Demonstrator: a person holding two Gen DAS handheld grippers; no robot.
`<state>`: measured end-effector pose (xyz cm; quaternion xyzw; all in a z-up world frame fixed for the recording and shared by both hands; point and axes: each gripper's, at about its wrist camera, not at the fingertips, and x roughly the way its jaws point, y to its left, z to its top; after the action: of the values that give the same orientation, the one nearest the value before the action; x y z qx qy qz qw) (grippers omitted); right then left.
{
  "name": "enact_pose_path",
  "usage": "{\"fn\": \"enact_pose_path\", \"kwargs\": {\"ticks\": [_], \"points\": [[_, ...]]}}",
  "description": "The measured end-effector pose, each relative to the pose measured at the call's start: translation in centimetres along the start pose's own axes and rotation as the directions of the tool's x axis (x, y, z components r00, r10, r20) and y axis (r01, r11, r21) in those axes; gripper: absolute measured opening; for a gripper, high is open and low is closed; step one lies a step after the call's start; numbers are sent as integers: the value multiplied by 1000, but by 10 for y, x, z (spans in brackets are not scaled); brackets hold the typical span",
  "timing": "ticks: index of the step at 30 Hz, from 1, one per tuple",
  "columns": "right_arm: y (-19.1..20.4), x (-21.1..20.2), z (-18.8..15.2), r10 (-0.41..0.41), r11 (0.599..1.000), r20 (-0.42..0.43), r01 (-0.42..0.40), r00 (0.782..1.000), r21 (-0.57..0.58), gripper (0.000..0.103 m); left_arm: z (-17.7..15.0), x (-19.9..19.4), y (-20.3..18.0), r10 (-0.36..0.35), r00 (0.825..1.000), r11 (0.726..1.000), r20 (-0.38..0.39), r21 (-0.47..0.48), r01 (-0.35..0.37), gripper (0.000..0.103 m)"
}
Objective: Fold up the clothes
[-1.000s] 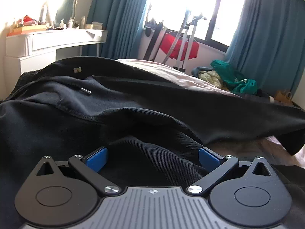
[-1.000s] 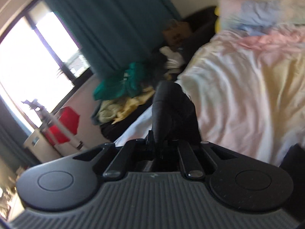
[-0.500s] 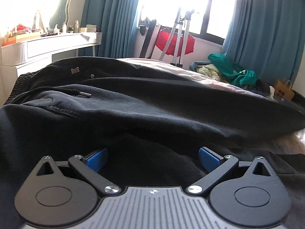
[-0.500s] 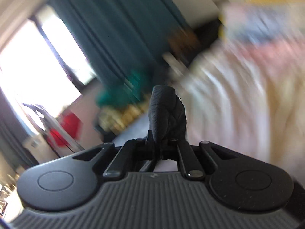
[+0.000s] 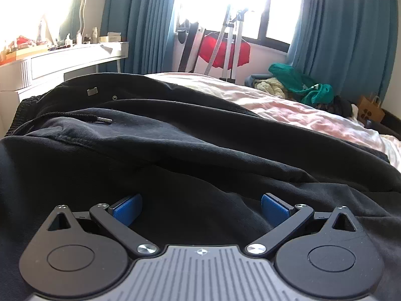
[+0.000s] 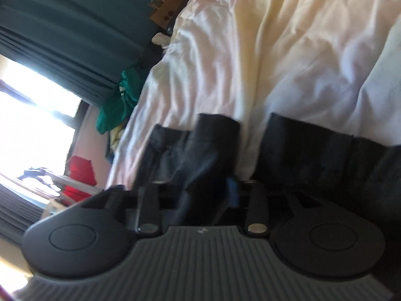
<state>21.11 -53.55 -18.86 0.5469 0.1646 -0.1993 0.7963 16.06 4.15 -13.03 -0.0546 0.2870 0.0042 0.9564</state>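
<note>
A: Where do we stand with the left gripper?

B: Its jaws stand wide apart, blue pads on either side of the lower middle of the frame, nothing clamped between them. The black trousers fill the frame below and ahead of it, with the drawstring tip lying at centre left.

A: And the right gripper?

B: Its jaws are opening. A dark trouser cuff sits between them at lower centre; the view is blurred, so we cannot tell whether the pads touch it.

A: What edges do we see?

B: In the right view the cuff's hem ends squarely against the pale bedsheet, and a second hem lies just right of it. Open sheet runs across the upper right. In the left view the trousers' far edge slopes from upper left down to the right, with the pink sheet beyond.

A: The room?

B: Teal curtains flank a bright window, a white dressing table stands at upper left, a green garment heap at right.
</note>
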Motion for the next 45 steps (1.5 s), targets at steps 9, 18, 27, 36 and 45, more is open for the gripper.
{"fn": "enact_pose_path", "kwargs": {"ticks": [9, 18, 27, 36, 45], "points": [[42, 20, -22, -66, 971, 3, 65, 998, -231, 70, -5, 1, -1, 4, 1000, 1000, -2, 10, -4, 102], [28, 2, -16, -218, 901, 185, 270, 958, -339, 9, -7, 2, 3, -33, 999, 999, 1, -12, 33, 102], [29, -31, -24, -204, 903, 140, 241, 969, -357, 12, -11, 1, 7, -41, 999, 999, -7, -22, 41, 102], [43, -148, -44, -165, 924, 290, 251, 942, -287, 13, -16, -10, 9, -45, 999, 999, 2, -14, 45, 102], [29, -207, -45, -226, 926, 342, 311, 912, -217, 55, -22, -58, 31, -72, 997, 993, -14, -93, 70, 102]]}}
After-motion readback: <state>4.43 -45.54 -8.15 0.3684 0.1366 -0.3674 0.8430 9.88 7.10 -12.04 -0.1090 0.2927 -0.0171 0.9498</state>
